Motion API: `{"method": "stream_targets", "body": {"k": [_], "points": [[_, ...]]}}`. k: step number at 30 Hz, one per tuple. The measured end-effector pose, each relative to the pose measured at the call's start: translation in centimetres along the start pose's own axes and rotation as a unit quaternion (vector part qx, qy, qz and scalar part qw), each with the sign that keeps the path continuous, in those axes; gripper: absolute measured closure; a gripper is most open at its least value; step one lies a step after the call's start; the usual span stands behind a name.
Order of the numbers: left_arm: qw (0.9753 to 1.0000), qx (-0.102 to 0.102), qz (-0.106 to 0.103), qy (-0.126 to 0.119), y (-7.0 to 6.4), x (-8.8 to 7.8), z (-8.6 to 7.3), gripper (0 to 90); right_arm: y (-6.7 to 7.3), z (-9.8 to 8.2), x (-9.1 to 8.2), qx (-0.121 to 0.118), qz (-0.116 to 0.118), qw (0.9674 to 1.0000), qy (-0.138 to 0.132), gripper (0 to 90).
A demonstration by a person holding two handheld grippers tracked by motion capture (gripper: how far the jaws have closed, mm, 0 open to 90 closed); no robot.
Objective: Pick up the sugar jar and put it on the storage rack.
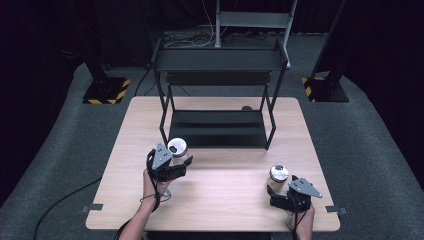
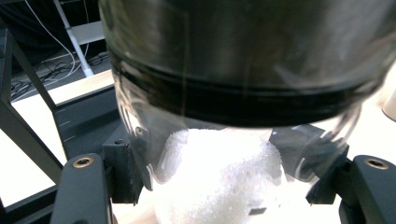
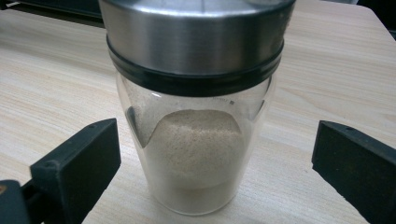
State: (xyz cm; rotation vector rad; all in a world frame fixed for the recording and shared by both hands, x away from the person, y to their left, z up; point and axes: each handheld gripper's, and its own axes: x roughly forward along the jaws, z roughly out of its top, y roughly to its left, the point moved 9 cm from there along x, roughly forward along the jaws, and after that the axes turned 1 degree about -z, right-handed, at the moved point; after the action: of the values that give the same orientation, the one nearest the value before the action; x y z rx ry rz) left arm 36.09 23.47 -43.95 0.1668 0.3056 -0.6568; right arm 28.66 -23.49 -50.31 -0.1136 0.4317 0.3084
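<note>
Left gripper (image 1: 181, 164) pinching the salt jar (image 1: 177, 150) by the shelf (image 1: 217, 129); right gripper (image 1: 274, 196) spread around the pepper jar (image 1: 278, 177), ungrabbed. I'd say neither's shelved yet.

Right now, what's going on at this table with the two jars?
A person holds a gripper in each hand. The left gripper is shut on a clear glass jar of white grains with a steel lid, near the front edge of the black metal two-tier rack. The right gripper stands open around a second glass jar of beige powder, upright on the light wooden table, its pads clear of the glass.
</note>
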Motion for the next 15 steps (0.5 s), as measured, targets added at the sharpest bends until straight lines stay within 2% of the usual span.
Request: {"method": "stream_targets", "body": {"k": [15], "points": [[1.0, -0.003, 0.003, -0.001, 1.1, 1.0, 1.1, 30.1, 0.0, 0.0, 0.0, 0.0, 0.0, 1.0, 0.0, 0.3]]}}
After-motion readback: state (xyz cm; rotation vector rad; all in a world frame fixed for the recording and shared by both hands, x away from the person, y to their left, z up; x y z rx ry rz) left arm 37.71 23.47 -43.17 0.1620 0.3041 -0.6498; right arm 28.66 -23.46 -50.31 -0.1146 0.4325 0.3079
